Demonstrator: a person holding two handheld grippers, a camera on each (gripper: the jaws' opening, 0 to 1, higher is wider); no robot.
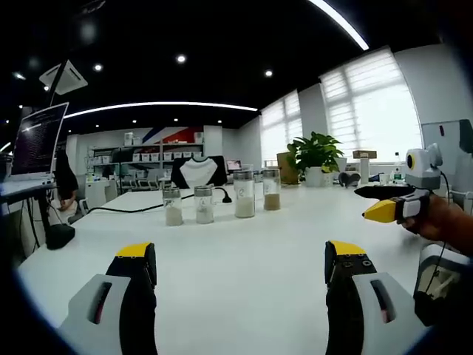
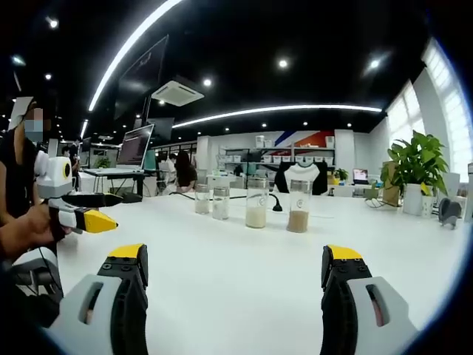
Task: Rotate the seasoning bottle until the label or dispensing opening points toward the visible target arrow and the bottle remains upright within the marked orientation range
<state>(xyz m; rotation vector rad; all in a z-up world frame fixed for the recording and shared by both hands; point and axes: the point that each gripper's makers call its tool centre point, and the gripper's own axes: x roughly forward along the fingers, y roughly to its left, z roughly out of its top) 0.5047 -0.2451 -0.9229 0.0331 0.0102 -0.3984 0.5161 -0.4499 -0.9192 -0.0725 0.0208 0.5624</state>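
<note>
Several clear seasoning jars with metal lids stand upright in a row at the middle of the white table. Two short ones and a taller one hold white powder; the last holds brown powder. In the right gripper view the white-powder jar and the brown-powder jar are nearest. My left gripper is open and empty, well short of the jars; it also enters the right gripper view from the left. My right gripper is open and empty, hand-held at the right.
A black cable runs across the table behind the jars. A potted plant stands at the far right edge, a laptop on a desk to the left. A person stands at the left. A white display bust sits behind the jars.
</note>
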